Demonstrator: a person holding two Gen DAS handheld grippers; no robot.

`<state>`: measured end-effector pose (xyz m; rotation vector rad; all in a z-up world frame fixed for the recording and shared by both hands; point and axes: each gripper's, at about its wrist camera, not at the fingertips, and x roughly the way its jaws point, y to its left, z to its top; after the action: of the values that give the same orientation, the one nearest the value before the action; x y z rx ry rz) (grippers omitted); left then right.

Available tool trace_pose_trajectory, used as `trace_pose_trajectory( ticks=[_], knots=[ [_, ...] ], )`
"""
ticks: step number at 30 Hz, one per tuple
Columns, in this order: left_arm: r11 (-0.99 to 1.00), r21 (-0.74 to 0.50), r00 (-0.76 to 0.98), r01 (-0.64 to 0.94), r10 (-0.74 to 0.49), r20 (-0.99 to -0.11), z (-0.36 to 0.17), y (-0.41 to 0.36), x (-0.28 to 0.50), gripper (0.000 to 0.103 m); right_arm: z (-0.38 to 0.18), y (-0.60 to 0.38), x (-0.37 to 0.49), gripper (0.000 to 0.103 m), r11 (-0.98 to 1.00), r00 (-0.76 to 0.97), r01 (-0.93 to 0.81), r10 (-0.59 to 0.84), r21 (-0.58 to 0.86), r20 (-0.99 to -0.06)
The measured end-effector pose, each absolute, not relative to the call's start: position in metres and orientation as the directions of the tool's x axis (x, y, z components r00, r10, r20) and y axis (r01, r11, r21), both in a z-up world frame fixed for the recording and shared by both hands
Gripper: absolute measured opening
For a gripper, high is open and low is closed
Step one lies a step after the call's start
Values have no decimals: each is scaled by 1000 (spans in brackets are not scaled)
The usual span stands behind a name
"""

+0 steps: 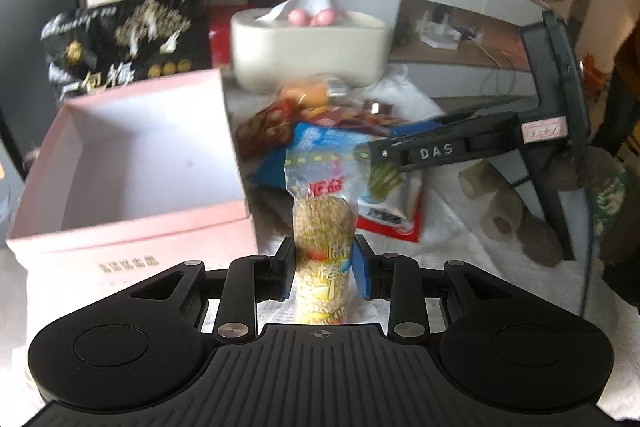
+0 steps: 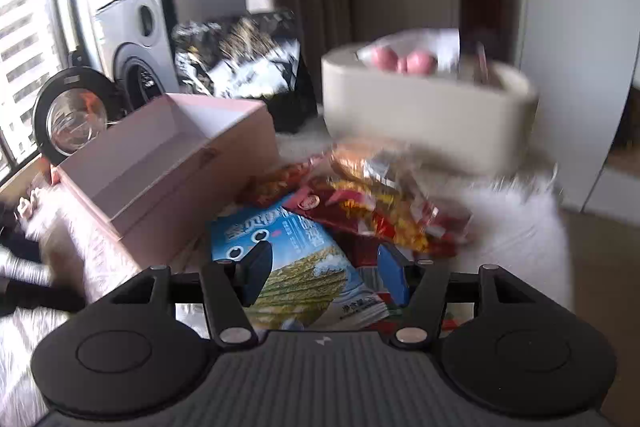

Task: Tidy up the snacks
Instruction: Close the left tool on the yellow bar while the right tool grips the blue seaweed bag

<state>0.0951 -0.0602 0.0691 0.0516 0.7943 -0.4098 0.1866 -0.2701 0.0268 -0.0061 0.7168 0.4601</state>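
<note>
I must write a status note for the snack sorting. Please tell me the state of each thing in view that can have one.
Left gripper: shut on the puffed-rice roll.
Puffed-rice roll: sealed, upright, held between the fingers.
Right gripper: open over the blue snack bag, fingers apart.
Blue snack bag: sealed, lying flat.
Pink box: lid off, nothing visible inside.
White bin: open-topped, holding pink round items.
Black bag: standing behind the pink box.

- Pink box (image 1: 132,163): one, lid off.
- Cream tub (image 1: 310,51): one.
- Pink balls (image 1: 312,17) in the tub: at least two.
- Black bag (image 1: 124,35): one.
- Puffed-grain stick pack (image 1: 322,227): one.
- Blue packet (image 2: 288,255): one.
- Claws: two, left claw (image 1: 322,269) and right claw (image 2: 320,277).
</note>
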Motion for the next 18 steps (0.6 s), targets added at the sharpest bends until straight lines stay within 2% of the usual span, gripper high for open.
trace_pose_trajectory(
  ticks=[3, 7, 12, 18],
  knots=[
    [931, -71, 659, 357, -306, -687, 54, -68, 99, 35, 19, -271, 192, 59, 892, 607, -384, 438, 238, -664],
    [920, -25, 626, 390, -285, -726, 32, -77, 100, 37, 25, -267, 176, 59, 853, 549, -455, 494, 254, -675],
    [932, -64, 612, 356, -285, -738, 17, -69, 104, 42, 33, -250, 166, 59, 866, 615, -493, 415, 84, -671],
    [918, -37, 604, 396, -291, -742, 22, -61, 89, 36, 27, -230, 181, 60, 866, 594, -485, 426, 118, -683]
  ],
)
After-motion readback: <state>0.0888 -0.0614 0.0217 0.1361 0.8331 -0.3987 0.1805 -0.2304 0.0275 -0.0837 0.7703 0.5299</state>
